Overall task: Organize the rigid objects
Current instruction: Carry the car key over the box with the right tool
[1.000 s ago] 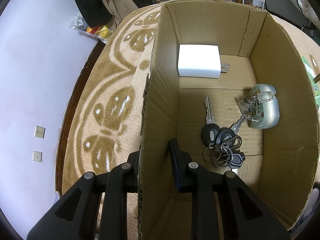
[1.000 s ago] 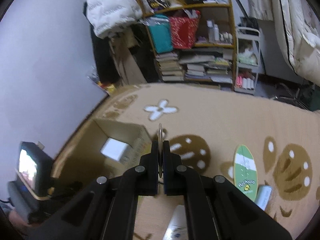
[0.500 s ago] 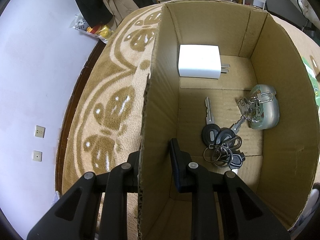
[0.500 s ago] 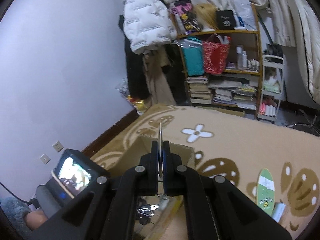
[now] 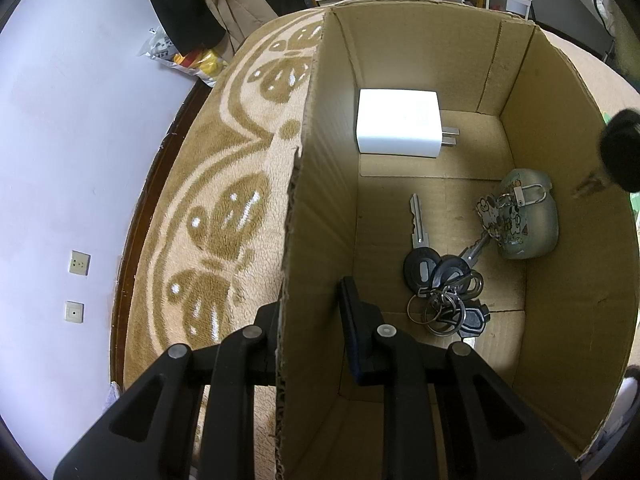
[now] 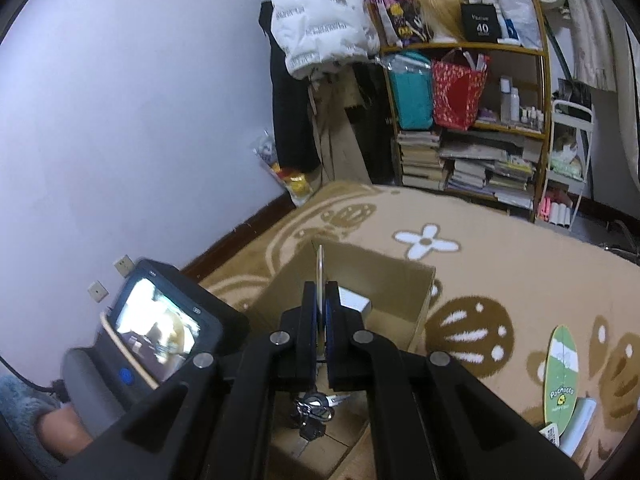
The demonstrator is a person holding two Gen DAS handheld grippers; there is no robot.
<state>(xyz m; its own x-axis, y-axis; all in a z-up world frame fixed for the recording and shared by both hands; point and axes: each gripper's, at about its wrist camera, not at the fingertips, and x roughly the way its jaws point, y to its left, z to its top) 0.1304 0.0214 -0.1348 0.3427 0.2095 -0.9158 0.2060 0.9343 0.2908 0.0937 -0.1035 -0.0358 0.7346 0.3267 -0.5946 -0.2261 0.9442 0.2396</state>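
left gripper (image 5: 310,304) jaws are pinched on the near-left wall of the open brown cardboard box (image 5: 568,128), one finger each side, steadying it. right gripper (image 6: 320,300) jaws are nearly closed on a thin flat metal disc (image 6: 320,268), maybe a coin, held edge-up. a second ago it was out over the tan patterned rug (image 6: 500,248); now it's above the box. inside: white plug charger (image 5: 398,123) at 12 o'clock, black-headed key bunch (image 5: 442,284) at 6, pale green case (image 5: 528,220) at 3. the drop looks next.
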